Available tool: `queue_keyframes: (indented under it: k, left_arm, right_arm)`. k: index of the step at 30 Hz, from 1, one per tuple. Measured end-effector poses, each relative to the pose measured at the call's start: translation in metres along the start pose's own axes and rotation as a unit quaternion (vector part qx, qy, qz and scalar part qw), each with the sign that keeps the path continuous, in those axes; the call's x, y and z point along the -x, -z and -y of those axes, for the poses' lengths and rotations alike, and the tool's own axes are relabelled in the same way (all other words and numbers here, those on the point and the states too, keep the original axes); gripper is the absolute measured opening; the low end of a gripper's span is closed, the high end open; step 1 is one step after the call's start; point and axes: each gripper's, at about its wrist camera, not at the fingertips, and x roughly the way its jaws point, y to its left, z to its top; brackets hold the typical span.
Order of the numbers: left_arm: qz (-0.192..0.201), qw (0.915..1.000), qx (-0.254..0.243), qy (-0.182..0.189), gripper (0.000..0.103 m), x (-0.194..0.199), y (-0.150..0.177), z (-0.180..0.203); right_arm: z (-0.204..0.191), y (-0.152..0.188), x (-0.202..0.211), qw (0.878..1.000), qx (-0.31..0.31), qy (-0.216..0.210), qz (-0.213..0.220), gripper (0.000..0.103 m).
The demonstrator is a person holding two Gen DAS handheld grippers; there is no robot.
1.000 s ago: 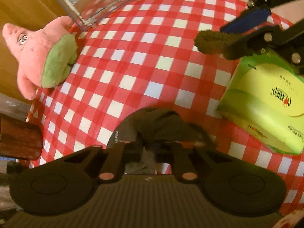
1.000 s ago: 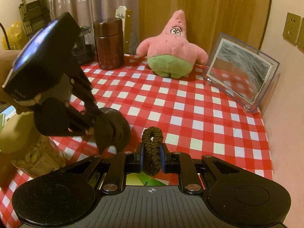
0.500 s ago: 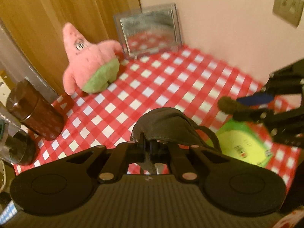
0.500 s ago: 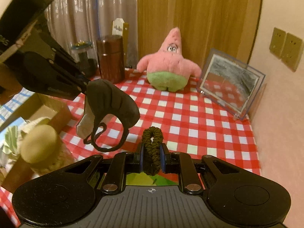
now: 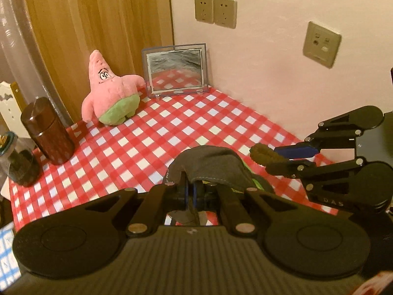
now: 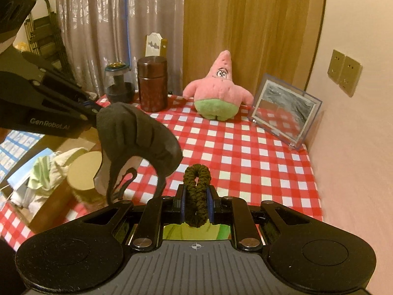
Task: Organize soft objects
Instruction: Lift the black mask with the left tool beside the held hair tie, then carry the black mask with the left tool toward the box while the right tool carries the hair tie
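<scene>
Checkered bench (image 5: 152,147) below us; our left tongs (image 5: 194,191) clench a dark face mask (image 5: 208,164), right tongs (image 6: 196,196) clench a green scrunchie (image 6: 196,184), both aloft.

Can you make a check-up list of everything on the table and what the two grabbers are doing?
Surface: red-and-white checked tablecloth.
Job's things: dark face mask and green scrunchie, both held in the air.
Clutter: pink starfish plush, brown canister, glass jar, clear picture frame.
Grippers: left gripper shut on the mask; right gripper shut on the scrunchie.
Cables: nothing seen.
Surroundings: curtains, wall sockets.
</scene>
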Motion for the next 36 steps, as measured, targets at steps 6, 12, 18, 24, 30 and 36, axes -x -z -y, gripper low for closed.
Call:
queue_keyframes:
  k: [6,12,18,24,30,36]
  left_arm:
    - [0.018,0.9993,0.031,0.012,0.003,0.033,0.027,0.019]
    - [0.029,0.9977,0.057,0.021,0.003,0.058,0.058,0.035]
    - [0.044,0.995,0.086,0.028,0.003,0.083,0.086,0.044]
    - [0.058,0.9925,0.106,0.017,0.003,0.111,0.11,0.045]
    - [0.071,0.988,0.137,-0.001,0.003,0.141,0.135,0.038]
    - [0.085,0.9817,0.167,-0.035,0.003,0.174,0.158,0.019]
  right_arm:
    - [-0.019,0.015,0.027,1.0,0.0,-0.01,0.004,0.017]
    - [-0.036,0.031,0.043,1.0,-0.001,-0.015,0.007,0.017]
    - [-0.05,0.045,0.059,1.0,-0.018,-0.021,0.009,0.017]
    - [-0.068,0.05,0.08,0.999,-0.029,-0.024,0.025,0.017]
    - [-0.084,0.049,0.094,0.997,-0.049,-0.042,0.037,0.017]
    - [-0.103,0.041,0.097,0.996,-0.052,-0.065,0.039,0.017]
